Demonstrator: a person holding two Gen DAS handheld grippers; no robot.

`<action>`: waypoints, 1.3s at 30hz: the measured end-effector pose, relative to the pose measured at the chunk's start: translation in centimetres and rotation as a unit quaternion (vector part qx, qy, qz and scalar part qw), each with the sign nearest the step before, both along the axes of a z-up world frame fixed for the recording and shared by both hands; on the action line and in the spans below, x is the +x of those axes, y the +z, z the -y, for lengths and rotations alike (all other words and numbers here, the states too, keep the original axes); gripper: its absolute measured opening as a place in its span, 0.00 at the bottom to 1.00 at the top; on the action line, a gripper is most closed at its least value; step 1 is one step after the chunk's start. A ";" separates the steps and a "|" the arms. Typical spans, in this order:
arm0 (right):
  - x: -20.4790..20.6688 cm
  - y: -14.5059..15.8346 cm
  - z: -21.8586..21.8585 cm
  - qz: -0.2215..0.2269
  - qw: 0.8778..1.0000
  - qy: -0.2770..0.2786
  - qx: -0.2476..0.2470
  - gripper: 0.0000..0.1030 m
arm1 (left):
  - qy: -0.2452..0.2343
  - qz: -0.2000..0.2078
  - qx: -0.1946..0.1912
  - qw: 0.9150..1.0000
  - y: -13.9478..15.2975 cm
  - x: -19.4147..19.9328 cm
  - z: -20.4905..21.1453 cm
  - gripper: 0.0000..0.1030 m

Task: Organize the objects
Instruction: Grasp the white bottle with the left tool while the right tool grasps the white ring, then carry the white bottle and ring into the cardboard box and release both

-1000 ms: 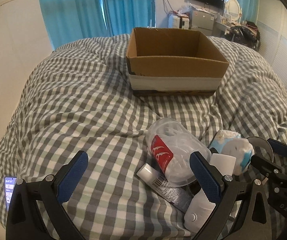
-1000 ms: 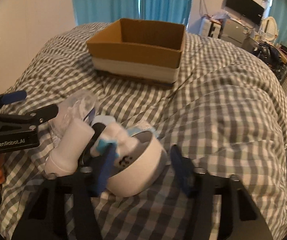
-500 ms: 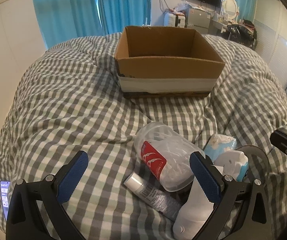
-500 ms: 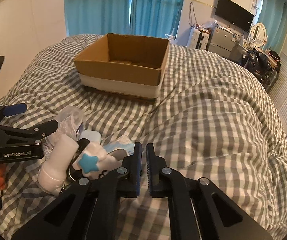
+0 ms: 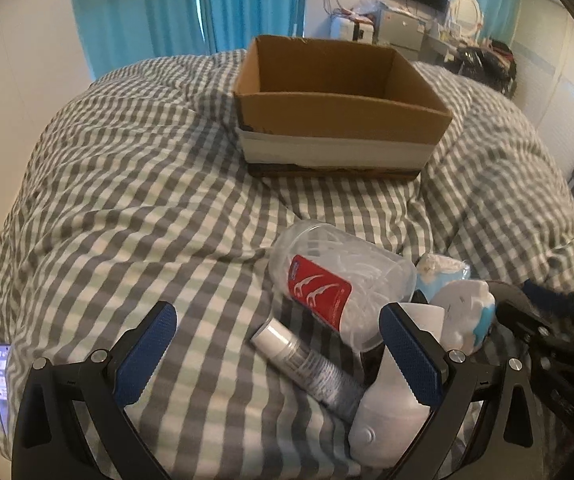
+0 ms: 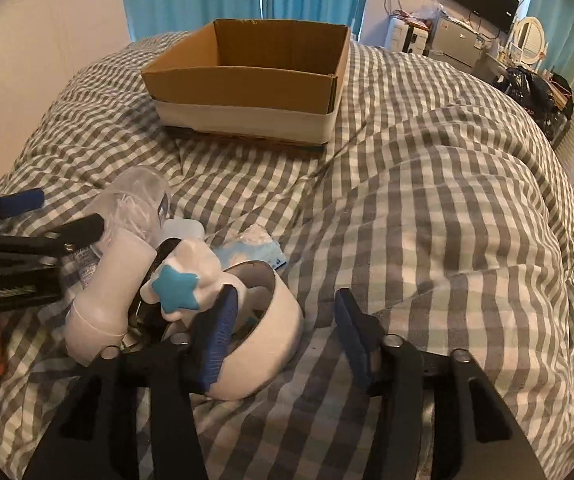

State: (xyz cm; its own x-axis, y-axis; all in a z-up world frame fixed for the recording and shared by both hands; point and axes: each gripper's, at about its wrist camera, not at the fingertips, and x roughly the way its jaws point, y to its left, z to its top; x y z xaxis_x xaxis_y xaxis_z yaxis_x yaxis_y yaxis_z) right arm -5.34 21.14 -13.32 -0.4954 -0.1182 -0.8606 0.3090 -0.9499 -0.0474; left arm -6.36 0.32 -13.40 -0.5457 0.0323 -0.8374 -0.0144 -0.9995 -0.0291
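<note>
**Over the Checked Bed, Both Grippers Spread Wide**

Low over the bed's near edge, the right gripper [image 6: 285, 328] hangs with its jaws spread apart, the left finger reaching inside the rim of a white bowl [image 6: 275, 332] and the right finger outside on bare quilt, so the bowl wall sits between them. Nothing is pinched. To its left, the left gripper [image 5: 277, 354] is spread wide as well, empty, with a slim grey tube [image 5: 311, 366] lying on the quilt between its fingers.

Around them is a small heap: a white figurine with a blue star [image 6: 185, 276] leaning in the bowl, a white bottle [image 6: 107, 292] on its side touching the figurine, a clear plastic jar with a red label [image 5: 339, 284] tipped over beside the tube, and a crumpled blue-and-white packet [image 6: 253, 250] just behind the bowl. Farther up the checked quilt [image 6: 427, 208] stands an open cardboard box [image 6: 247, 84], well apart from the heap, with nothing showing in the part I can see.

The bowl looks stiff and smooth, likely slippery and breakable; its rim wall seems the sensible hold, though the loose figurine could tumble out. The jar looks light and may crush if squeezed hard.
</note>
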 end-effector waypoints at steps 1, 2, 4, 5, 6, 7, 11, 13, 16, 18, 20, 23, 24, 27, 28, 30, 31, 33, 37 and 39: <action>0.0 -0.2 0.3 0.005 1.000 0.006 0.001 0.22 | -0.002 -0.002 0.006 1.000 0.3 0.2 0.0 1.00; 0.1 -0.5 0.4 0.005 1.000 0.006 0.015 0.20 | -0.006 -0.004 0.011 1.000 0.5 0.4 -0.1 1.00; 0.4 -0.7 1.0 -0.003 0.999 0.011 0.039 0.18 | -0.018 -0.009 0.018 1.000 0.9 0.9 -0.7 1.00; 0.6 -0.5 1.0 -0.009 0.999 0.013 0.044 0.13 | -0.026 -0.010 0.019 0.999 1.0 1.1 -1.1 1.00; 0.7 -0.2 1.0 -0.015 0.999 0.014 0.044 0.10 | -0.035 -0.007 0.020 0.999 0.9 1.3 -1.5 1.00; 0.9 0.2 1.1 -0.021 0.999 0.013 0.041 0.08 | -0.044 -0.003 0.020 0.999 0.7 1.5 -2.0 1.00; 1.0 1.6 0.5 -0.047 0.998 0.002 0.041 0.06 | -0.079 0.018 0.010 0.997 -0.6 2.1 -4.1 1.00; 1.1 2.2 0.2 -0.055 0.998 -0.001 0.043 0.05 | -0.092 0.021 -0.002 0.996 -1.0 2.2 -4.7 1.00; 1.2 2.9 -0.2 -0.066 0.997 -0.007 0.030 0.05 | -0.105 0.031 -0.006 0.994 -1.8 2.1 -5.2 0.91; 1.3 3.2 -0.4 -0.070 0.997 -0.009 0.025 0.05 | -0.108 0.036 0.001 0.993 -2.1 2.2 -5.2 0.73; 1.2 3.3 -0.6 -0.071 0.997 -0.011 0.019 0.05 | -0.117 0.039 0.011 0.992 -2.3 2.2 -5.3 0.59; 1.2 3.4 -0.7 -0.071 0.997 -0.012 0.015 0.05 | -0.132 0.040 0.025 0.990 -2.3 2.4 -5.8 0.38; 1.3 3.4 -0.8 -0.071 0.997 -0.012 0.014 0.05 | -0.133 0.038 0.022 0.990 -2.3 2.4 -5.9 0.37; 1.6 3.5 -0.9 -0.073 0.997 -0.012 0.011 0.05 | -0.130 0.033 0.019 0.991 -2.1 2.5 -5.9 0.36; 1.7 3.7 -0.9 -0.075 0.997 -0.012 0.010 0.05 | -0.127 0.031 0.019 0.991 -2.0 2.5 -5.8 0.35; 2.0 3.9 -1.0 -0.080 0.997 -0.012 0.008 0.05 | -0.121 0.026 0.020 0.992 -1.5 2.6 -5.5 0.34; 2.1 4.2 -1.0 -0.083 0.996 -0.013 0.007 0.05 | -0.118 0.023 0.022 0.993 -1.2 2.7 -5.3 0.34; 2.4 4.6 -1.2 -0.088 0.996 -0.013 0.006 0.05 | -0.112 0.015 0.025 0.993 -0.5 2.9 -4.9 0.33; 3.1 5.7 -1.2 -0.102 0.995 -0.012 0.004 0.05 | -0.106 -0.005 0.024 0.994 1.0 3.5 -4.5 0.32; 3.4 6.3 -1.1 -0.108 0.994 -0.011 0.004 0.05 | -0.105 -0.016 0.024 0.994 1.9 3.7 -4.4 0.32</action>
State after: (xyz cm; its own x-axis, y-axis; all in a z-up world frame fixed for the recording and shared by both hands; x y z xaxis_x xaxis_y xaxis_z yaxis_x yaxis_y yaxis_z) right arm -1.97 22.24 -7.01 -0.6716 -0.0993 -0.7342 0.2702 -0.9556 -0.1179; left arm -2.61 4.74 -11.47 -0.5499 0.1873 -0.8139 -0.2236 -0.9720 -0.0726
